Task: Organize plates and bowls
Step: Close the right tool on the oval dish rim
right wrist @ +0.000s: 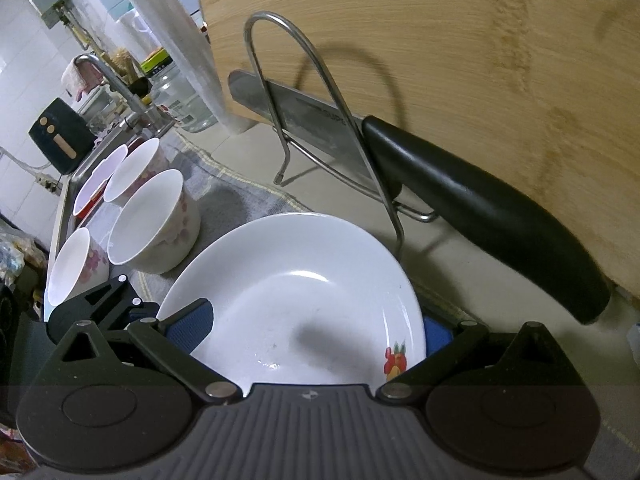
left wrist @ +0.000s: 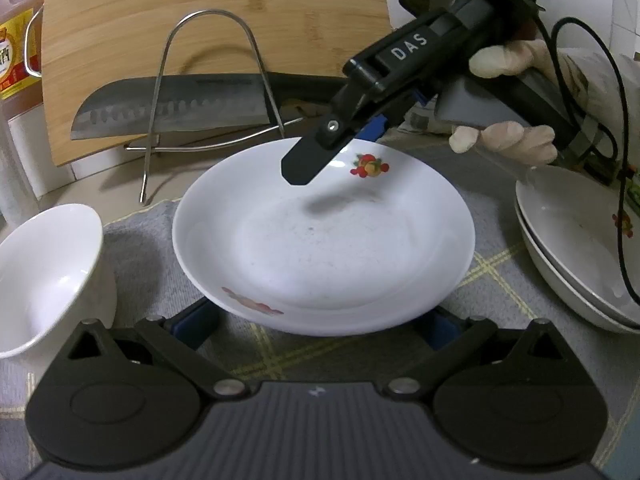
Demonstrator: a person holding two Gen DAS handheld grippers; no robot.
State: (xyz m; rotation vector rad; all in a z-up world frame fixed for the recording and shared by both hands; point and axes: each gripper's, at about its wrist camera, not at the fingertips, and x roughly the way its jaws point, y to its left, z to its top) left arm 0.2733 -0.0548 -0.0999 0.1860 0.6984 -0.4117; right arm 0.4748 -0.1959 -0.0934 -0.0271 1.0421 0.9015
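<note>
A white plate [left wrist: 324,240] with fruit prints lies on the grey checked cloth [left wrist: 136,248], seen again in the right wrist view as the plate [right wrist: 304,300]. My left gripper [left wrist: 318,324] is open, its blue pads [left wrist: 196,320] spread under the plate's near rim. My right gripper [left wrist: 336,148] reaches in from the upper right and straddles the far rim, open. One of its fingers [left wrist: 304,160] hovers over the plate and casts a shadow, while the other sits below the rim. In its own view the right gripper [right wrist: 314,332] has the rim between its wide fingers.
A stack of plates [left wrist: 560,248] stands at the right, a white bowl [left wrist: 48,280] at the left. Several flowered bowls [right wrist: 152,220] sit by the sink. Behind are a wire rack [left wrist: 208,80], a knife [left wrist: 168,108], a bamboo board [left wrist: 216,12] and an oil bottle [left wrist: 16,52].
</note>
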